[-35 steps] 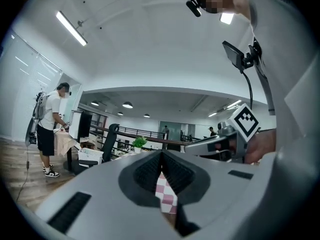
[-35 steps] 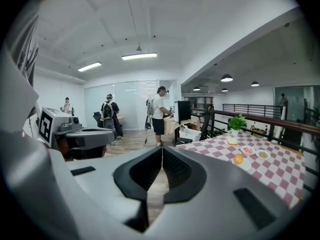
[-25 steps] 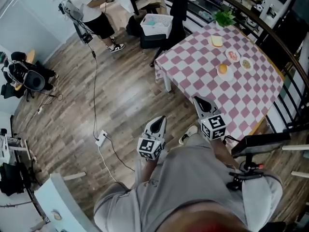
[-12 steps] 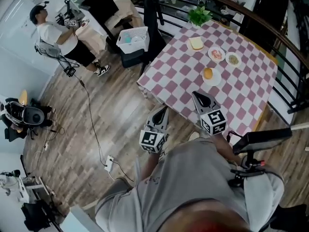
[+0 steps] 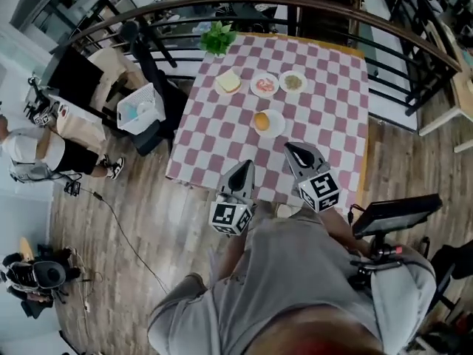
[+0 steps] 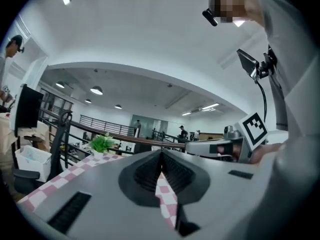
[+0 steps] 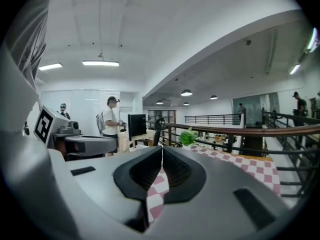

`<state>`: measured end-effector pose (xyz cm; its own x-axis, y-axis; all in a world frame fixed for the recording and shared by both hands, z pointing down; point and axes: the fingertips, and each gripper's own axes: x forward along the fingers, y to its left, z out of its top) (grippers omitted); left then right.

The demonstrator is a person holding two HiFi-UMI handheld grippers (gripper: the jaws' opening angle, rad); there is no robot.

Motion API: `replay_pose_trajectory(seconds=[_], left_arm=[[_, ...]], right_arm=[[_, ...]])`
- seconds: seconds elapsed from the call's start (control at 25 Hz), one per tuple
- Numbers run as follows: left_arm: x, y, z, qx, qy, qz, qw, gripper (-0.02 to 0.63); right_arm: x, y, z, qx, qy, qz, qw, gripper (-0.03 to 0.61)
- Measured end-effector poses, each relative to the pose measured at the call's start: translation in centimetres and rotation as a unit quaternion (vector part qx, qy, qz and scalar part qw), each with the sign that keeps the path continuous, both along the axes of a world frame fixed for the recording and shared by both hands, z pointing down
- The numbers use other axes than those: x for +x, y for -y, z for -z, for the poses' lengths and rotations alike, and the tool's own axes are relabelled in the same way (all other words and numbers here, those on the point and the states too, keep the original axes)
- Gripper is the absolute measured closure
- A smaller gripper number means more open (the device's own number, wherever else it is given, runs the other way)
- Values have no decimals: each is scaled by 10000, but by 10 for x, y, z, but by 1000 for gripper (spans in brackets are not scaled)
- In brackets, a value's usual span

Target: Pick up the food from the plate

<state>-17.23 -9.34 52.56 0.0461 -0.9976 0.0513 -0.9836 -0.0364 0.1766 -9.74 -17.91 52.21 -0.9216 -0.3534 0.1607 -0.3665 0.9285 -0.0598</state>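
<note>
A table with a pink-and-white checked cloth stands straight ahead of me. On it a white plate carries an orange bun. Behind it lie a slice of bread, a plate with red food and a plate with greenish food. My left gripper is shut and empty, over the table's near edge. My right gripper is shut and empty too, just short of the bun's plate. Neither touches anything.
A potted plant sits at the table's far left corner. A curved railing runs behind the table. A white basket and a dark chair stand to its left. A person stands far left. A black screen on a stand is at my right.
The view has swung round: the table, earlier off to the upper right, now lies straight ahead and closer. Both grippers stay shut in front of my body.
</note>
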Motion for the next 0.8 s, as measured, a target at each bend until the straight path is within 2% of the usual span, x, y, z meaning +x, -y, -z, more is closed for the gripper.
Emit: replay_pose_trajectory(seconds=[0.12, 0.24, 0.32, 0.4, 0.48, 0.6, 0.8], left_arm=[[26, 29, -10, -120, 130, -646, 9978, 609], [59, 59, -17, -204, 268, -1502, 9881, 609], [82, 74, -10, -180, 329, -2105, 9769, 609], [107, 81, -4, -233, 347, -2796, 9592, 609], [122, 84, 2, -265, 393, -3235, 9450, 609], [123, 85, 12, -98, 329, -3343, 9418, 609], [111, 95, 25, 166, 202, -3113, 9499, 609]], right_arm=[[28, 19, 1, -70, 38, -571, 9983, 563], [60, 35, 8, -76, 24, -1218, 9925, 563], [76, 39, 15, -33, -61, -1525, 9883, 563], [87, 38, 20, -59, -149, -1737, 9847, 563], [95, 34, 23, -75, -221, -1893, 9816, 563], [100, 31, 21, -60, -306, -2081, 9776, 563], [97, 33, 21, -81, -223, -2181, 9756, 563]])
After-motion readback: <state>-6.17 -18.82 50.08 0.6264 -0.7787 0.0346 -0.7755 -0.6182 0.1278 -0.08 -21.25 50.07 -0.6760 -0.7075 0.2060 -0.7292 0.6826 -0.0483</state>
